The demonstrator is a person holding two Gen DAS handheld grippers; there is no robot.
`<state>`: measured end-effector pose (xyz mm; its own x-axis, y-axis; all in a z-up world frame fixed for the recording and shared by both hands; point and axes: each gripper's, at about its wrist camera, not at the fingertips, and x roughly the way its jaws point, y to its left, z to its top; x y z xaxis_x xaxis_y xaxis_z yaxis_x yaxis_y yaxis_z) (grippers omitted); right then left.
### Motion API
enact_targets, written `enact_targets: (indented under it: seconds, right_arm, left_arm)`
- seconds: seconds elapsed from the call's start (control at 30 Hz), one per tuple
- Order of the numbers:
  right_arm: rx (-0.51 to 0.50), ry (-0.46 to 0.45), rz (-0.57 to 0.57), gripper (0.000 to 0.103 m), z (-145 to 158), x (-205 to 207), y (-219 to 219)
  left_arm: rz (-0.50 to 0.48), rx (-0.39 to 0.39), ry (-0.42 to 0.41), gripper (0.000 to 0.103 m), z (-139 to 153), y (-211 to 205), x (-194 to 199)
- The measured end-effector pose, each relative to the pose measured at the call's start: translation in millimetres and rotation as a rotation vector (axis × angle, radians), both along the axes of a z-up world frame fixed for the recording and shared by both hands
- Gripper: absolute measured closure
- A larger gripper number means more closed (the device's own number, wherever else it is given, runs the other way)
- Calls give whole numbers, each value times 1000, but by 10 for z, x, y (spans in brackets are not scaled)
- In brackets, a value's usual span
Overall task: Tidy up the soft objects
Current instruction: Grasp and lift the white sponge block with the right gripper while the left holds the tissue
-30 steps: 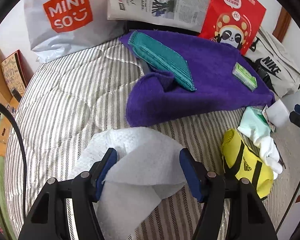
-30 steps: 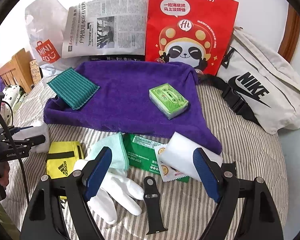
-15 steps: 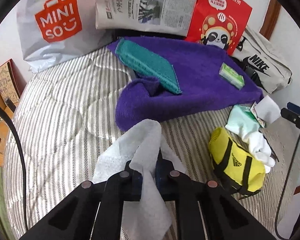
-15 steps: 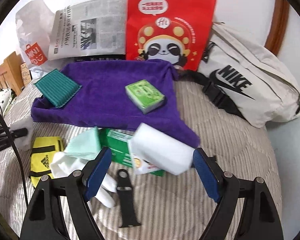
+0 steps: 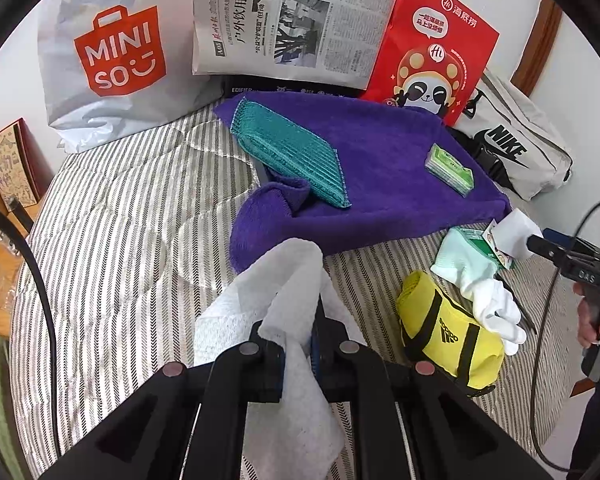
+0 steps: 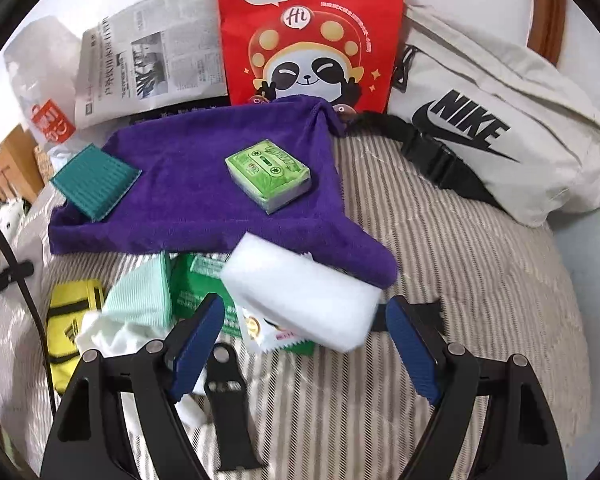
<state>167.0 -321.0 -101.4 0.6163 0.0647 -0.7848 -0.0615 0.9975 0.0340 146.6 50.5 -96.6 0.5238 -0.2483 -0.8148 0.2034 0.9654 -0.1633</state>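
Pinching the tissue, lining up on the sponge

Gripping the white paper towel (image 5: pixel 288 292) well means holding the pinch on the bunched fold and lifting straight up off the striped bed (image 5: pixel 132 216), so the loose tail below the fingers clears the mattress before it is carried anywhere; my judgement is that it belongs with the other soft things, perhaps on the purple towel (image 5: pixel 380 152), where a teal cloth (image 5: pixel 290 152) and a green tissue pack (image 6: pixel 269 176) already lie. The left gripper (image 5: pixel 300 344) has just been closing and its fingers now stand almost together, with the towel squeezed between the pads.

The right gripper (image 6: pixel 300 328) is spread wide, its blue pads either side of the white sponge block (image 6: pixel 300 300). The sponge is blurred, and I cannot be sure whether either pad touches it; nothing looks squeezed. For a clean grab the fingers should straddle the block's short sides and close gently, since foam will give. Below it sit a green packet (image 6: pixel 200 288), a mint cloth (image 6: pixel 140 292), white gloves (image 6: pixel 108 332) and a yellow pouch (image 6: pixel 68 320), all crowded close, so snagging a neighbour is the risk
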Motion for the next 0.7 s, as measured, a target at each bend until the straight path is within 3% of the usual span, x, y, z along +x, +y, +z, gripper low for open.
enact_targets:
  seconds: [0.23,0.43,0.7]
  right_arm:
    - [52,17,-106,18,-58,128,38]
    - [25,26,-210,14,-102,197,83]
    - [64,44,-203,21,-225,293,27]
  left_arm:
    - [-16,-15,14,93,-27,-34,40]
    - [-27,-29,23,93,-48,-51,58]
    - [-27,-45,13,94,-1,-54,69]
